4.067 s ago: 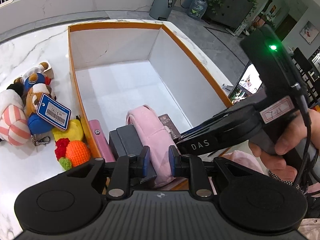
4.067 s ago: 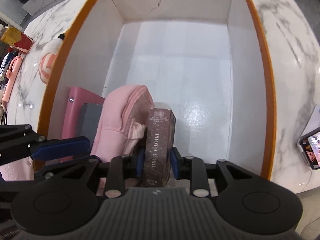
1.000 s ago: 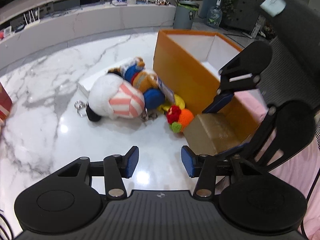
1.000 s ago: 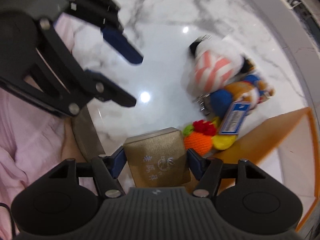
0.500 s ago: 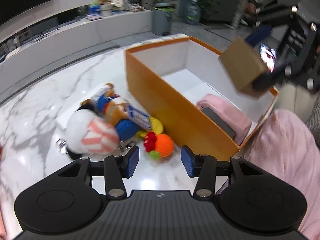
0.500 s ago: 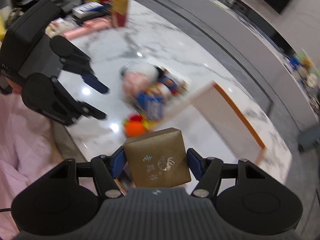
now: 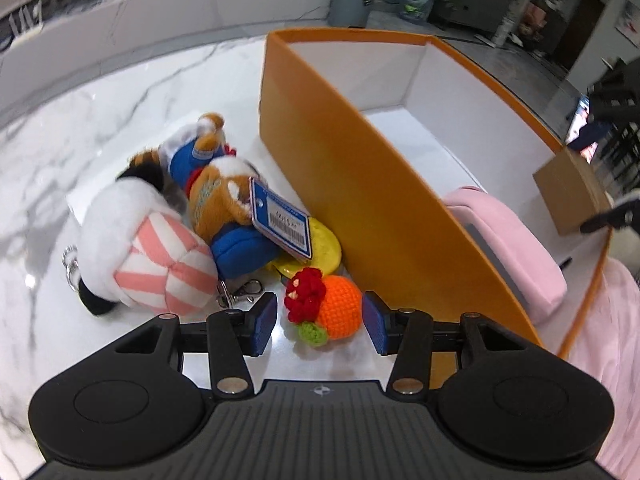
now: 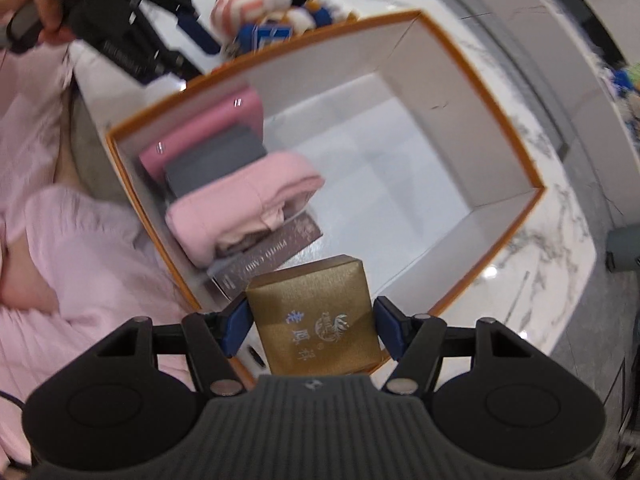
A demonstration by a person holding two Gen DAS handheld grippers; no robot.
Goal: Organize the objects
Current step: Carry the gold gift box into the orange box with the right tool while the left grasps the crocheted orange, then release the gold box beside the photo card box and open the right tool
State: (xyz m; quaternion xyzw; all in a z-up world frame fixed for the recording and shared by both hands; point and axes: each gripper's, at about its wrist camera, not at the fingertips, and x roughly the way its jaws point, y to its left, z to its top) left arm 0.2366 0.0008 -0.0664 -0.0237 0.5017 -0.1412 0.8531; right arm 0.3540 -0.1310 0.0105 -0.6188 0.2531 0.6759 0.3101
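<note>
Gold box (image 8: 316, 316) sits clamped between the fingers of my right gripper (image 8: 312, 322), held above the near end of the orange bin (image 8: 500, 120). Inside the bin, at ten o'clock from the box, lie a pink pouch (image 8: 244, 196) and a card pack (image 8: 268, 256). My left gripper (image 7: 319, 322) is half spread and empty, with a knitted orange (image 7: 338, 312) between its fingers, untouched. Plush toys (image 7: 160, 232) lie at ten o'clock from it.

Gold box (image 8: 316, 312) in right tool (image 8: 312, 322), above orange-rimmed box (image 8: 500, 120) with pink pouch (image 8: 240, 200).

Shop/lobby, marble counter (image 7: 120, 92), price-tagged plush (image 7: 224, 196)
</note>
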